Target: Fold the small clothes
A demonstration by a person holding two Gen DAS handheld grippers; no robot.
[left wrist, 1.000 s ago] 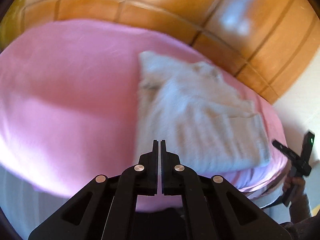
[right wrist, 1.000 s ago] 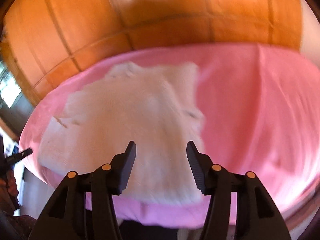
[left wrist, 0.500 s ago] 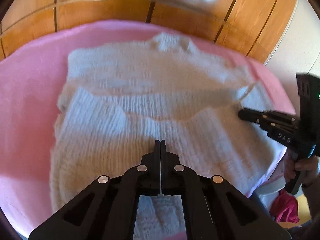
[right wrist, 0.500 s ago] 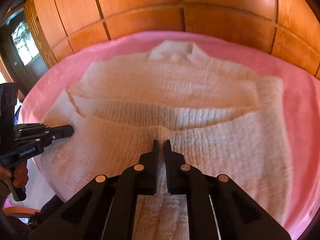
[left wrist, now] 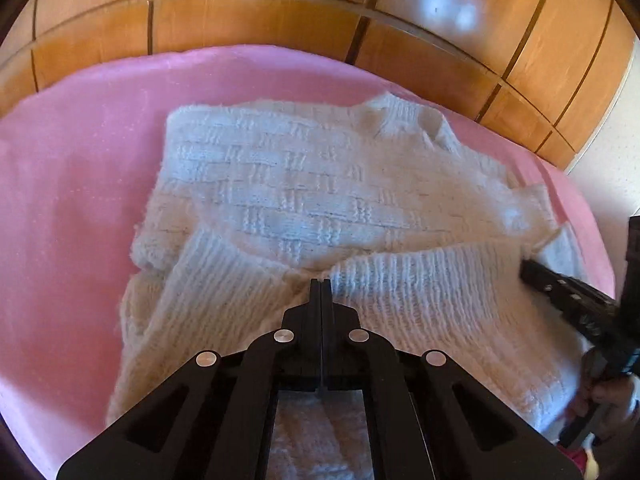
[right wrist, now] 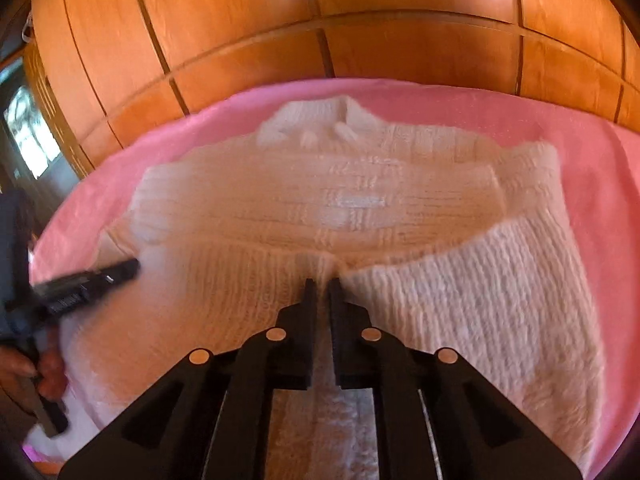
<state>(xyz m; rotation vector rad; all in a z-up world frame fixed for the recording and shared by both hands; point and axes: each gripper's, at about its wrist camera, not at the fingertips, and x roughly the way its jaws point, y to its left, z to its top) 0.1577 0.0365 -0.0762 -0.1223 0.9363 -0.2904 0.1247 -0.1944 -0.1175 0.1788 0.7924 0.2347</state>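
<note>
Left wrist view: we see our left gripper (left wrist: 321, 282) with its jaws pressed fully together, tips at the ribbed hem of the sweater (left wrist: 304, 200); whether any knit is pinched between them we cannot tell.
Sweater: white knit, lying flat on the pink cover (left wrist: 68, 184), collar toward the wood panels (left wrist: 256, 20), ribbed hem turned up over the body.
Right edge, left wrist view: our right gripper (left wrist: 528, 270) rests its tips on the sweater's right side, a hand (left wrist: 604, 396) on its handle.
Right wrist view: the left gripper (right wrist: 132, 268) touches the sweater (right wrist: 320, 200) at the left, blurred, a hand (right wrist: 28, 376) below it.
Right jaws: the right gripper (right wrist: 323, 284) has just been closing down to a narrow slit over the hem; we cannot tell whether they grip cloth.
Far right: the cover (right wrist: 600, 168) lies bare beside the folded sleeve.
</note>
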